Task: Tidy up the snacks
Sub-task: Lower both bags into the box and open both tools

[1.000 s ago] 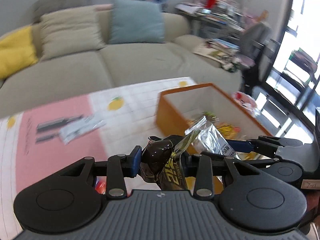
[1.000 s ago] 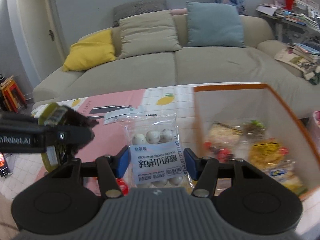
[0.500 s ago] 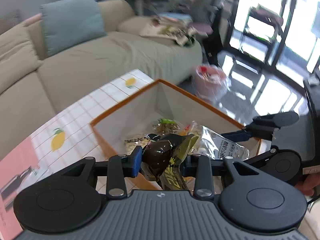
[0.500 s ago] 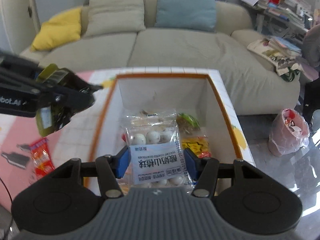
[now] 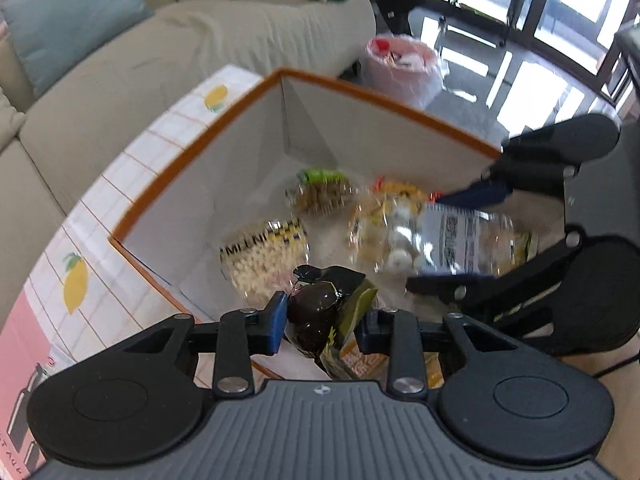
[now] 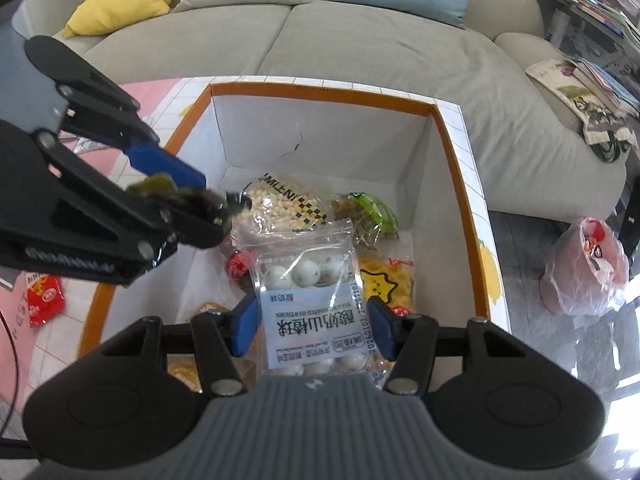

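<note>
Orange-rimmed box (image 6: 460,168) now beneath both grippers, snacks still clamped

Black tongs (image 6: 312,330) with blue pads (image 6: 244,328), silver screws, ribbed grey housing.

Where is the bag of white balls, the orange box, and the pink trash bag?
bag of white balls (image 6: 308,304): right wrist view, its label.
orange box (image 6: 320,90): right wrist view, far rim.
pink trash bag (image 6: 588,264): right wrist view, its side.

Glossy clear plastic bag (image 6: 311,292); matt white cardboard box (image 6: 320,136).
</note>
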Available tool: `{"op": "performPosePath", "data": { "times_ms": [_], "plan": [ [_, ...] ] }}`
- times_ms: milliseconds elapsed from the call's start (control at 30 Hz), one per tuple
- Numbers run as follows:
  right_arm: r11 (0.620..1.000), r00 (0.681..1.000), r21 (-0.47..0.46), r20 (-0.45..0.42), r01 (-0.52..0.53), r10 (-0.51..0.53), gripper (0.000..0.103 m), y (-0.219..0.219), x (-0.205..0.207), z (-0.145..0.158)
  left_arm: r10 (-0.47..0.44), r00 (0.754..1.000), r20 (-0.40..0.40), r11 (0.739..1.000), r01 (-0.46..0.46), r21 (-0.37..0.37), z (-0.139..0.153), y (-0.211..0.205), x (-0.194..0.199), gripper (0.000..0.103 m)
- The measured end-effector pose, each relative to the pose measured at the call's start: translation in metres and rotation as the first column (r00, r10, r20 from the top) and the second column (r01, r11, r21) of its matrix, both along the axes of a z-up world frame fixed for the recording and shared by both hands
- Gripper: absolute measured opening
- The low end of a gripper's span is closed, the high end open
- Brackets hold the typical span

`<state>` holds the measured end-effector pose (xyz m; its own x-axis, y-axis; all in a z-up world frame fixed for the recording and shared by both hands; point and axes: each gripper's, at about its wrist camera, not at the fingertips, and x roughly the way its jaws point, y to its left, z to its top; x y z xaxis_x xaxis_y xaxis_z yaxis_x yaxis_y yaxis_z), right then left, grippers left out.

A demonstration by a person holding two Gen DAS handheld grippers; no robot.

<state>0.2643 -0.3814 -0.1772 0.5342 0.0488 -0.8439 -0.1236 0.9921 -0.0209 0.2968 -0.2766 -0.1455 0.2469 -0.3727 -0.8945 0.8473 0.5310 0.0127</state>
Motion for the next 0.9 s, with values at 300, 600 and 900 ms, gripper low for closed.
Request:
{"op": "performPosePath", "data": {
  "times_ms": [300, 600, 900],
  "plan": [
    [0.999, 0.999, -0.017, 0.001, -0.039, 0.039, 0.056, 0.003, 0.012, -0.011, 0.008, 0.998, -0.062, 1.000, -0.008, -0.003, -0.004, 0.006, 0.004, 0.039],
    [0.997, 1.000, 0.074, -0.025, -0.008, 0.010, 0.056, 0.001, 0.031, -0.012, 0.142, 0.987, -0.070, 0.983, -0.149, -0.104, 0.027, 0.035, 0.011, 0.045],
    [0.984, 0.998, 0.178, -0.065, 0.009, 0.002, 0.056, 0.025, 0.060, -0.015, 0.302, 0.948, -0.097, 0.938, -0.314, -0.149, 0.043, 0.082, 0.024, 0.046]
  ]
}}
